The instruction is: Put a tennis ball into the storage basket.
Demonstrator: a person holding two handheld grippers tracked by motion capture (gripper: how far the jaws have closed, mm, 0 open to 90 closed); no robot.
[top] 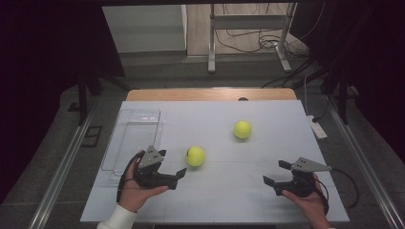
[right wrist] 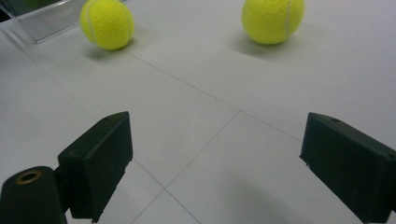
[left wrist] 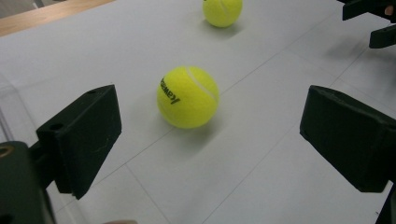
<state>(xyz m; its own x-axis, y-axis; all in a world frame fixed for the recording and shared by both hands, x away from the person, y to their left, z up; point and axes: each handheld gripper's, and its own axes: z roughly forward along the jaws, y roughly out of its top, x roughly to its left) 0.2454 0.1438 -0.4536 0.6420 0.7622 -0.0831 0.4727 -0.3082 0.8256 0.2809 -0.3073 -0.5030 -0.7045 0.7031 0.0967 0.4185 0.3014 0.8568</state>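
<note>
The near fuzzy yellow tennis ball point(left wrist: 187, 96) was judged light and springy, best taken across its middle; the left gripper point(top: 173, 164) fingers were spread wide

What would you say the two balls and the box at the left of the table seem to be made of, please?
The nearer tennis ball and the farther tennis ball look like yellow-green felt: a fuzzy, matt nap with a pale curved seam, the nearer one printed in black. The rectangular box is probably clear hard plastic: the table shows through it and its edges glint.
</note>
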